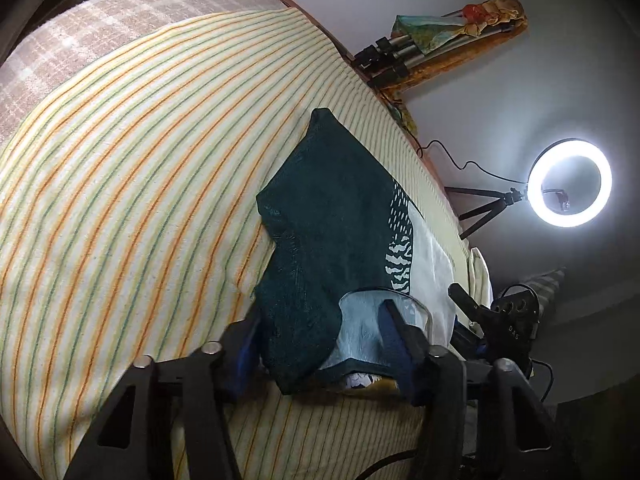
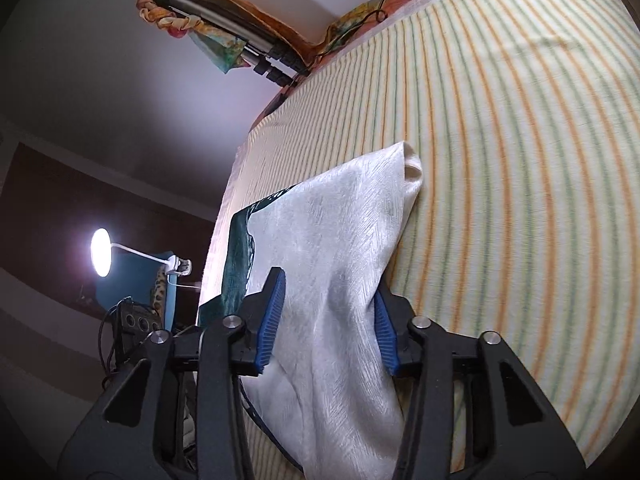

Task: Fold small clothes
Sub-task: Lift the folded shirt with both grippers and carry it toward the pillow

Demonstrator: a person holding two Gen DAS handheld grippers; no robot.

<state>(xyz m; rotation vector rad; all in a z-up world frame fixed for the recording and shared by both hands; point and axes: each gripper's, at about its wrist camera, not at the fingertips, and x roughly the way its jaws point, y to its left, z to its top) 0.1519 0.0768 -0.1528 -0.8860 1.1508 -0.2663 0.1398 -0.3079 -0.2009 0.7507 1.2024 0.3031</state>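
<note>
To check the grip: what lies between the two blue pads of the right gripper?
In the right wrist view, white textured fabric of the garment fills the gap between the right gripper pads; nothing else lies there.

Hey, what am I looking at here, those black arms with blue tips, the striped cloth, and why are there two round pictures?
There is no robot: a person holds a handheld claw in each hand, and each claw carries a wide-angle camera looking along its two fingers, hence the round, bent pictures. One picture comes from the left claw, the other from the right claw. The blue parts are ribbed pads on the fingers. The striped sheet covers the work surface. On it lies one small garment, dark green on one side and white on the other. Each claw has its end of the garment between its pads: the left at the green end, the right on the white part. Beyond the surface stands a ring light.
</note>
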